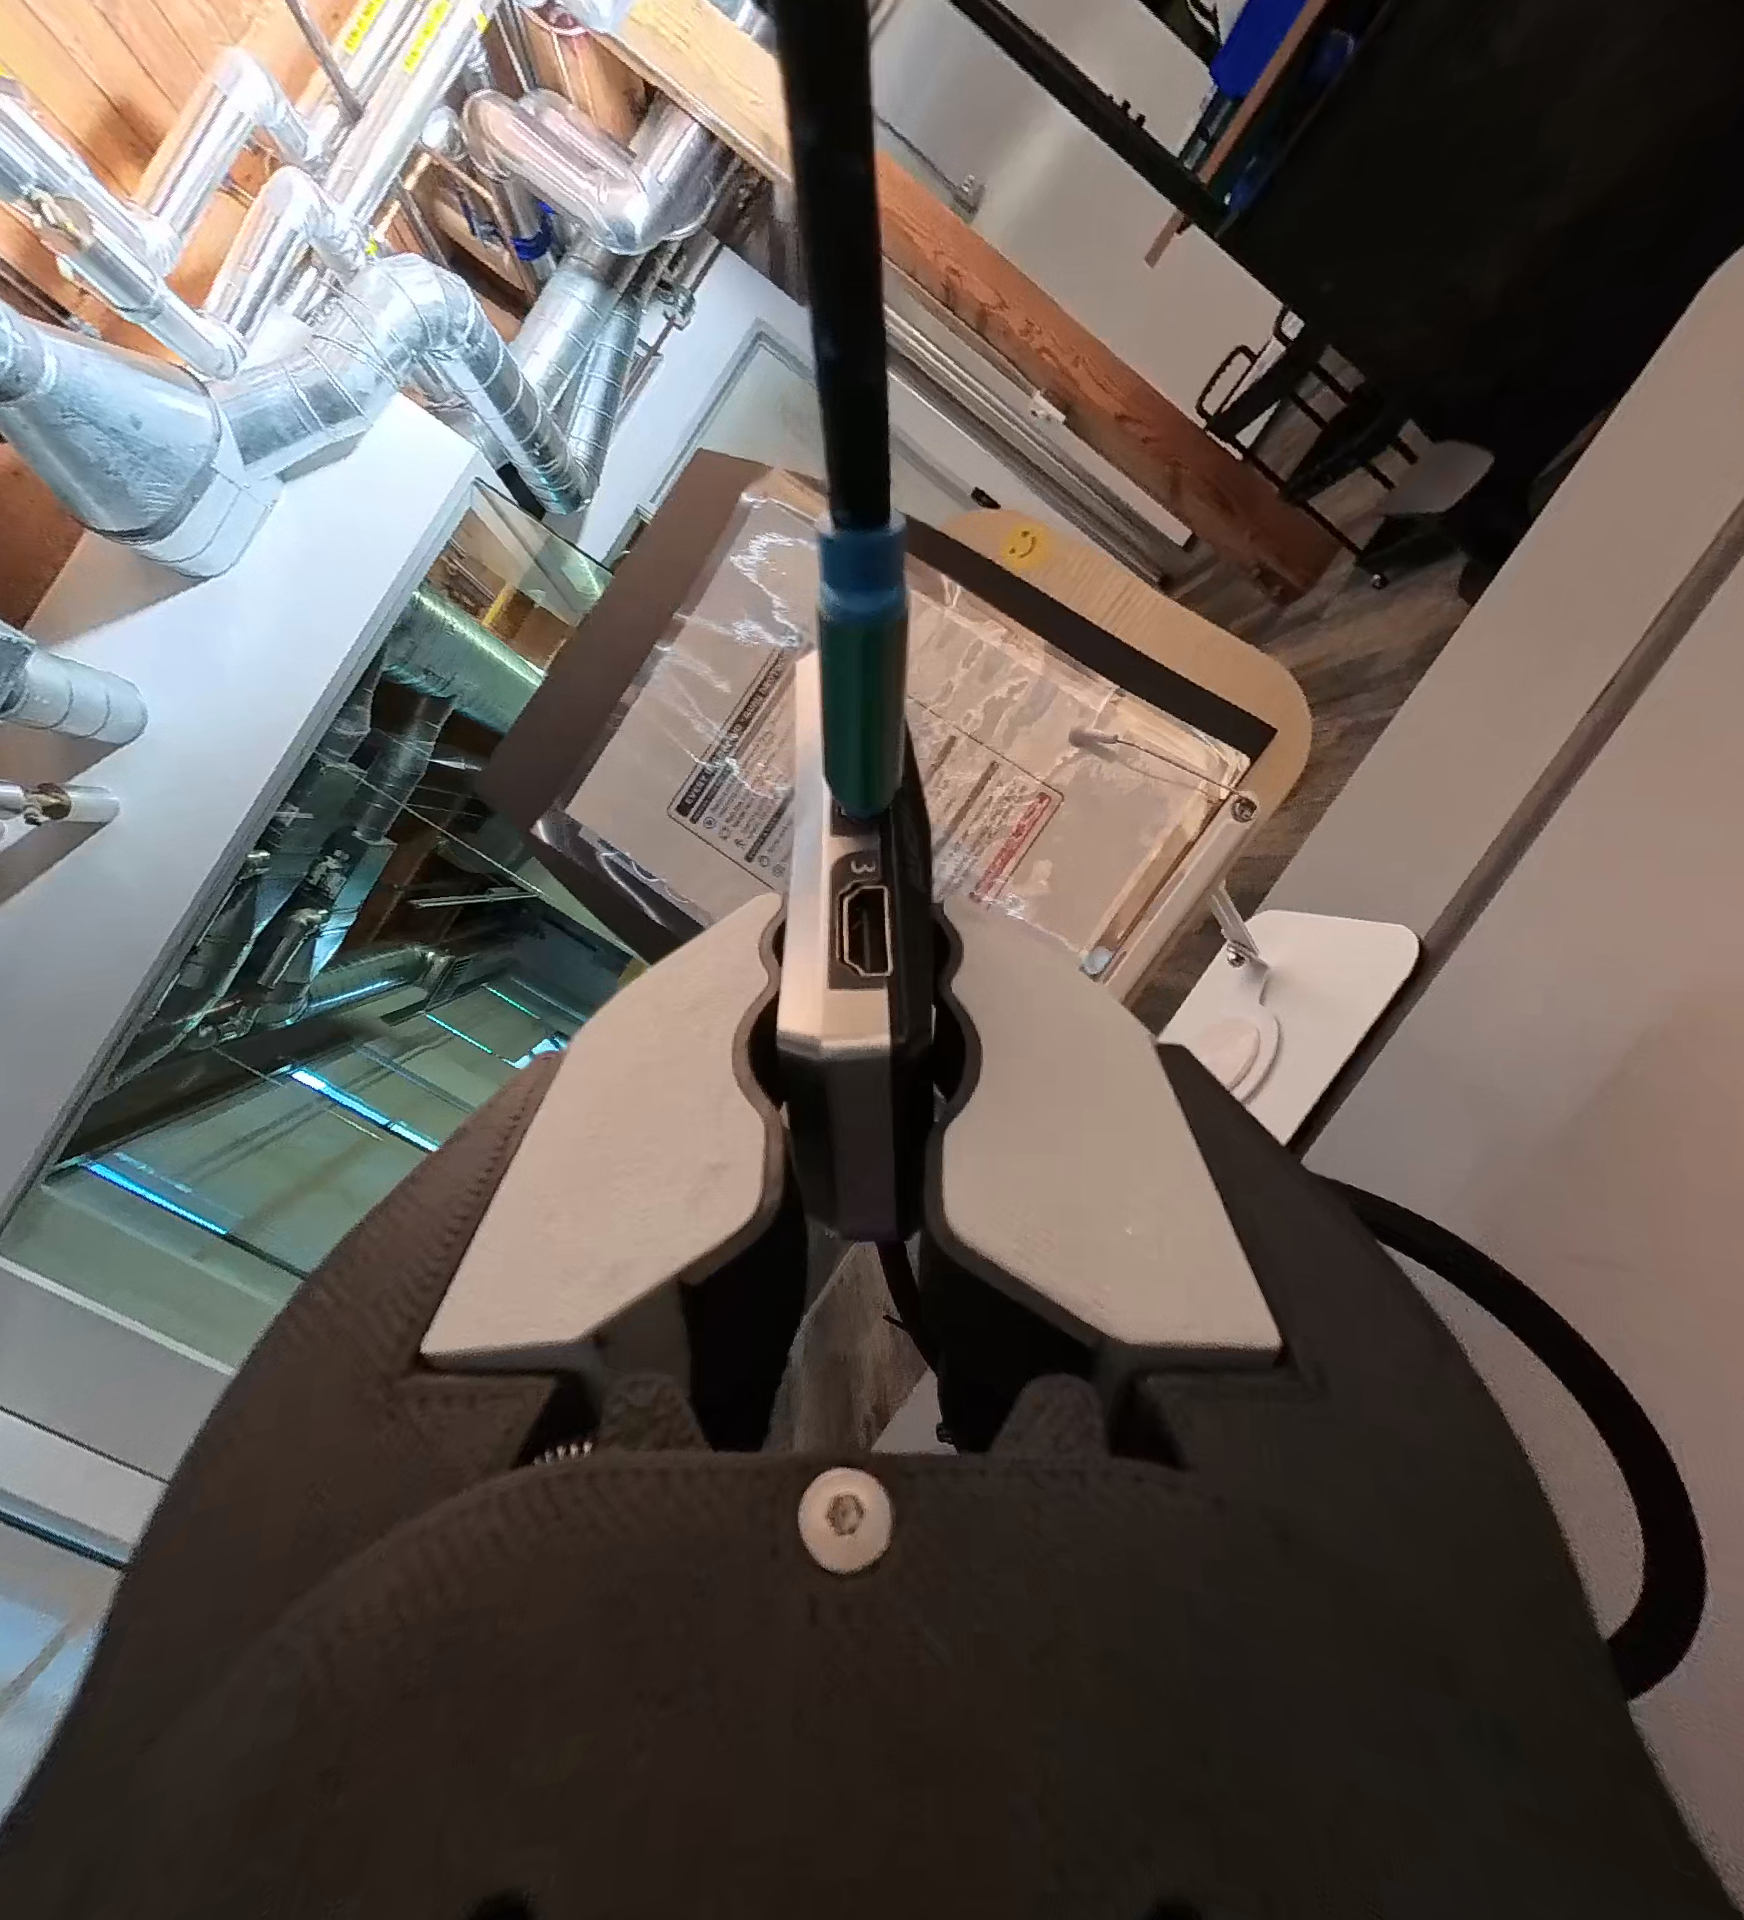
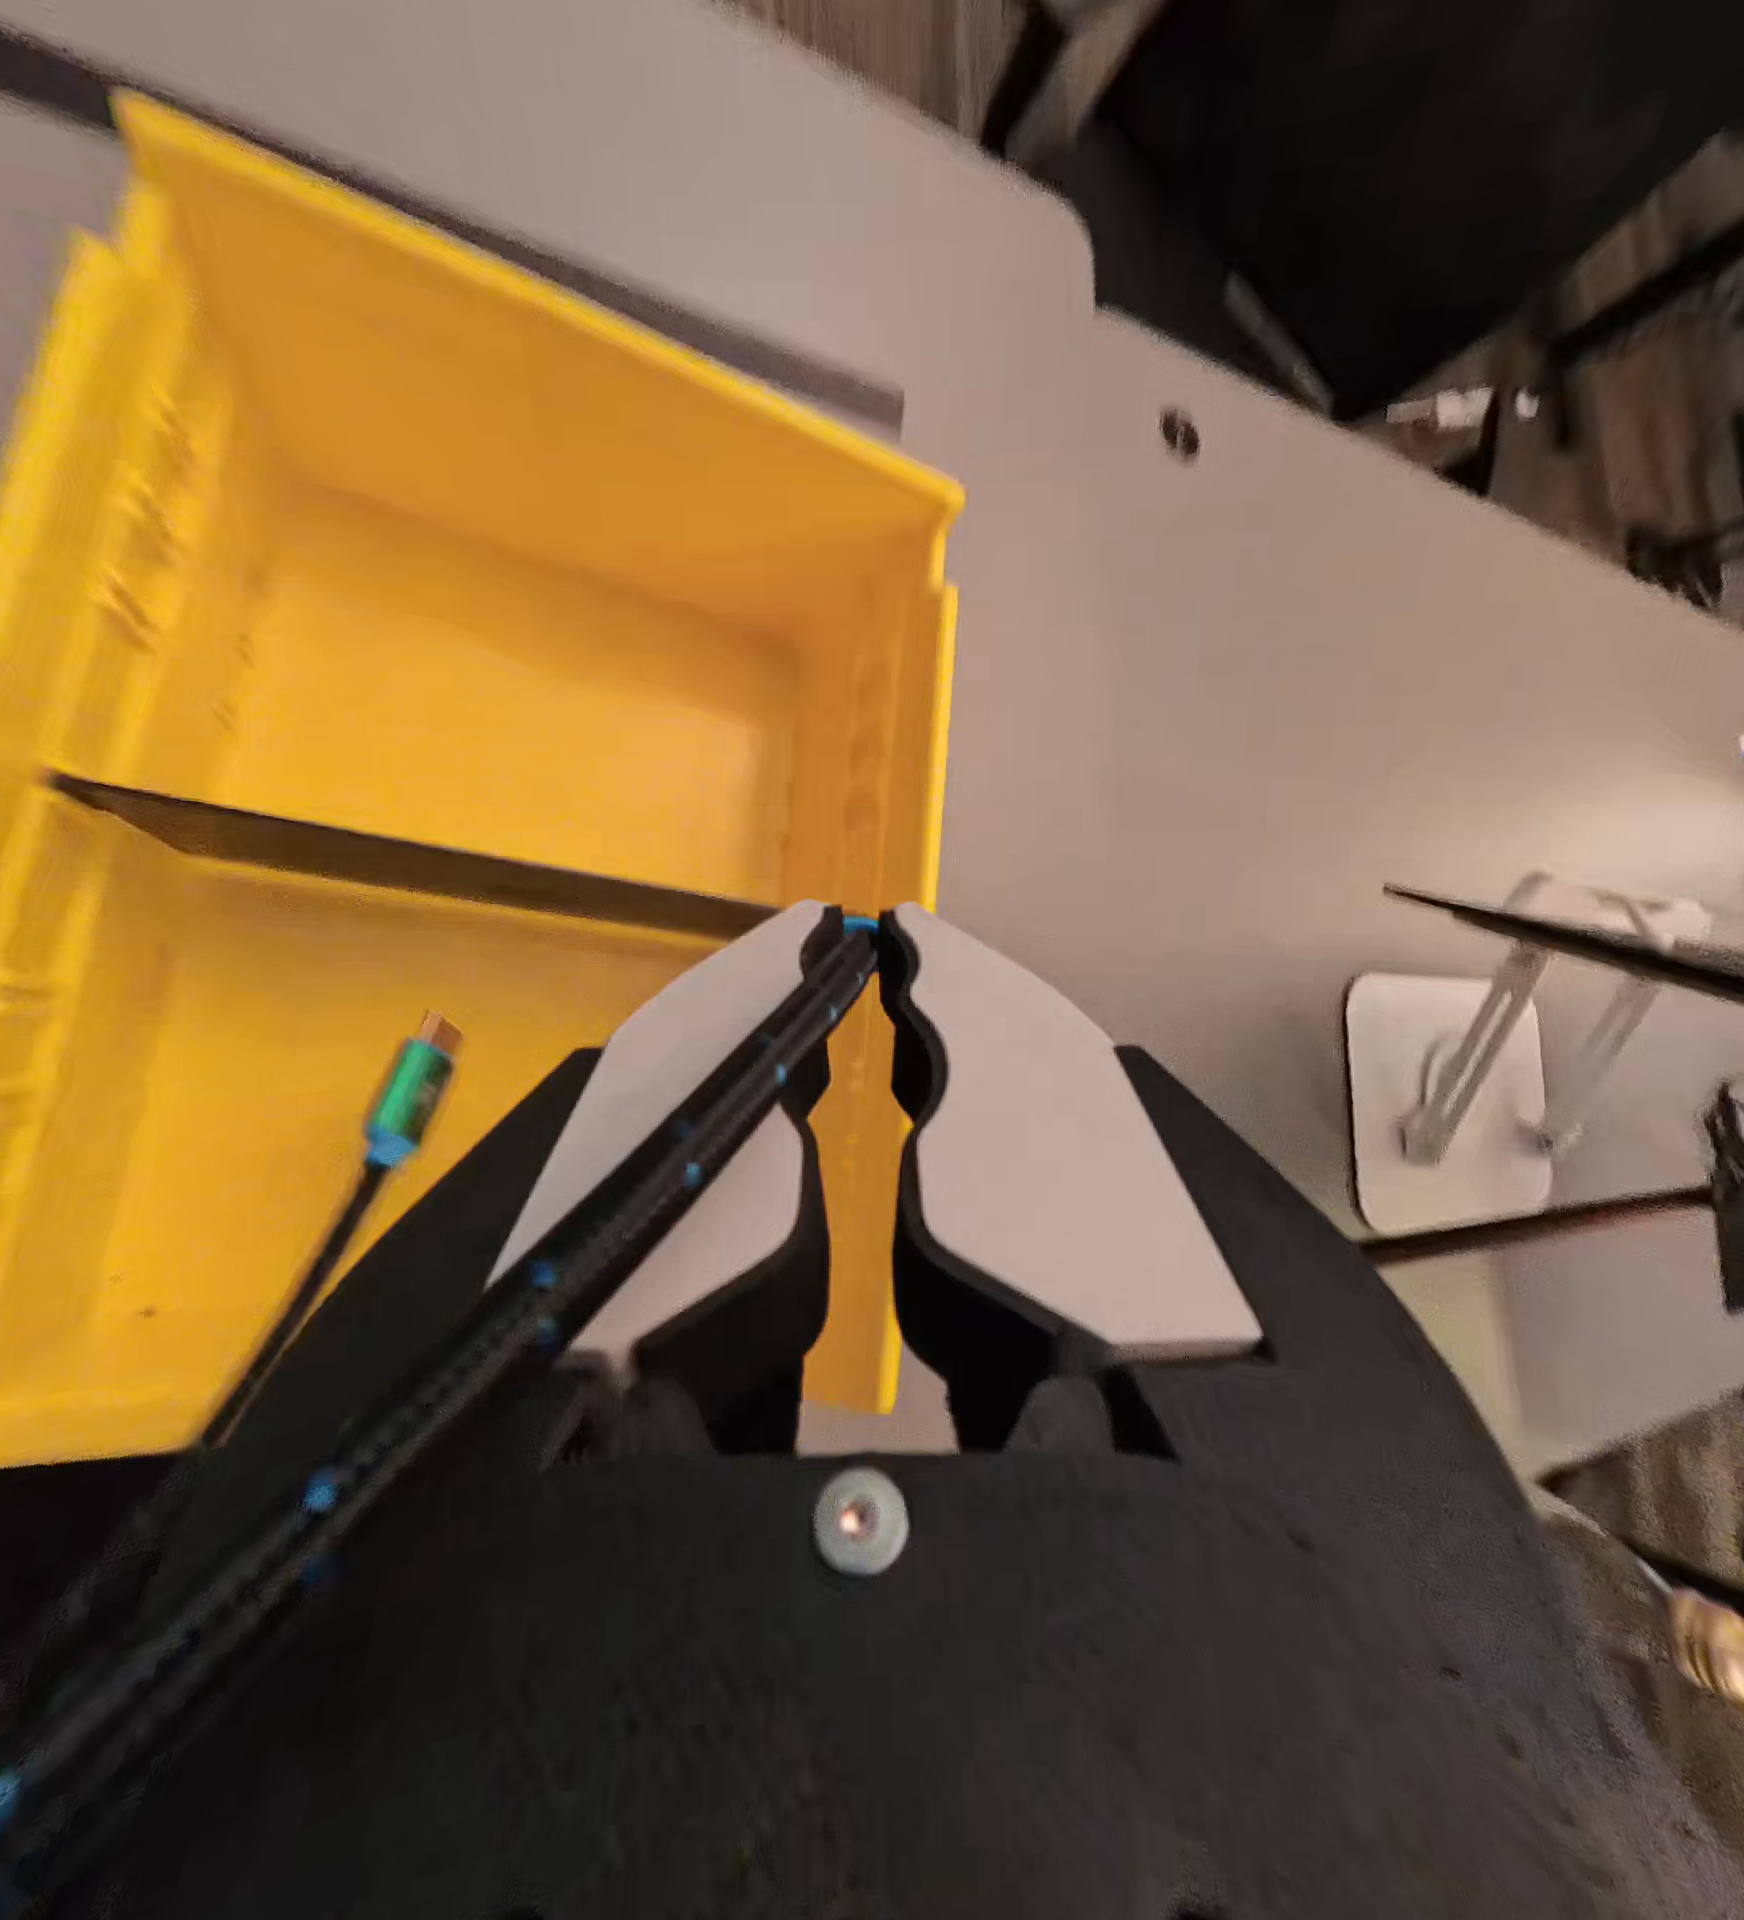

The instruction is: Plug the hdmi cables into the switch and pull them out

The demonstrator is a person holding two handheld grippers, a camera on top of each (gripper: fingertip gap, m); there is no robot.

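Observation:
In the left wrist view my left gripper [image 1: 860,935] is shut on the silver HDMI switch [image 1: 837,997] and holds it up in the air. One port [image 1: 866,932] on the switch is empty. A green and blue HDMI plug [image 1: 855,686] sits in the port beyond it, its black cable [image 1: 832,260] running up out of view. In the right wrist view my right gripper [image 2: 855,920] is shut on a black braided cable [image 2: 681,1143] with blue flecks, over a yellow bin [image 2: 432,644]. A second green plug [image 2: 413,1086] lies in the bin's near compartment.
A black divider [image 2: 411,857] splits the yellow bin, which stands on a grey table [image 2: 1211,644]. A clear stand with a white base [image 2: 1450,1101] is to the right. A plastic-wrapped panel [image 1: 1013,727] and silver ducts [image 1: 224,364] lie behind the switch. The grippers' ends are close to 50 cm from one another.

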